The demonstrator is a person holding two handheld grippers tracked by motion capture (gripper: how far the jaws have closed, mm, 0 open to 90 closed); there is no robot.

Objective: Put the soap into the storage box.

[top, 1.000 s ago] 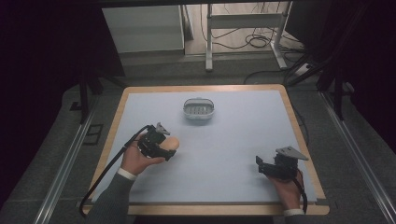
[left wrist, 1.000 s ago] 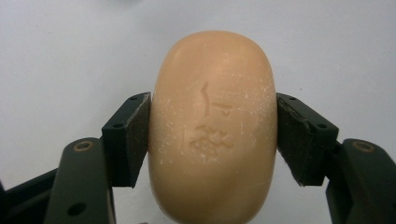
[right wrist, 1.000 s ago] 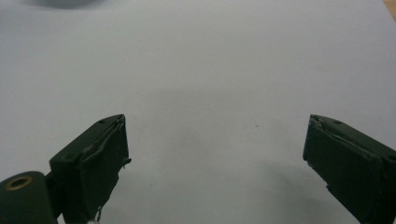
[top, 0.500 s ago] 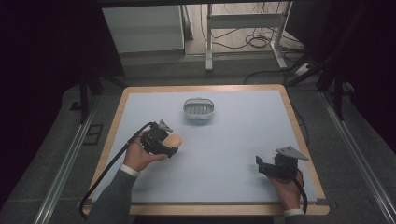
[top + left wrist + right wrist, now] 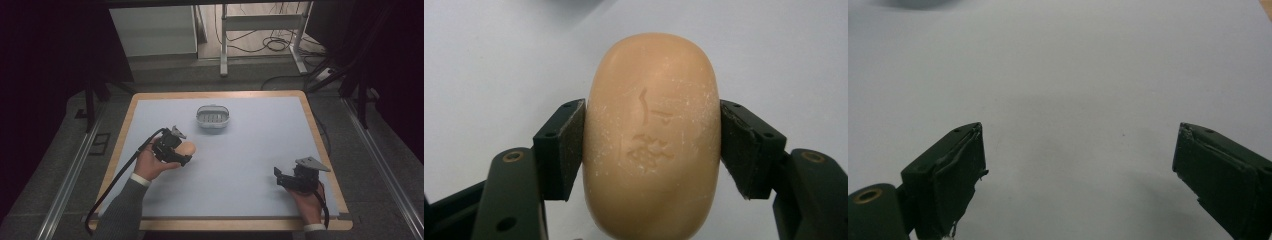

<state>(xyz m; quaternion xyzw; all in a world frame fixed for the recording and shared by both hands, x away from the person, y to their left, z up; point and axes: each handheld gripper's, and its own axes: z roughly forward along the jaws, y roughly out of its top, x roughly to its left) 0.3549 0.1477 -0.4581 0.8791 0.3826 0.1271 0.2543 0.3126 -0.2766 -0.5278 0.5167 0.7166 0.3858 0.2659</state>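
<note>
- High view: there's a pale blue-grey desk top with a light wooden border (image 5: 127, 125), and the person's left hand (image 5: 150, 165) sits over the left half of it, roughly midway between the near and far edges. That hand holds the black two-jaw left gripper (image 5: 184, 151), which is pinching a peach-coloured oval bar of soap (image 5: 187, 148). A small grey oval soap dish with a ribbed floor (image 5: 213, 118) sits near the far edge, about centred, well apart from the soap. The right gripper (image 5: 278, 176), black with a grey three-cornered plate on top, is down by the near right corner, held in the right hand (image 5: 307, 200). A black cable (image 5: 117, 187) trails from the left gripper back over the near left corner.
- Left gripper view: the soap (image 5: 651, 135) is clamped sideways between both black pads (image 5: 561, 147), one on each long side, so the jaws are closed onto it. It has a faint stamped mark on its face and some white flecks. Can't tell if it's touching the desk (image 5: 499, 60) or lifted off it.
- Right gripper view: the jaws are spread wide apart with just bare desk surface (image 5: 1073, 100) between them, and the left pad (image 5: 955, 175) looks a bit frayed at its edge.
</note>
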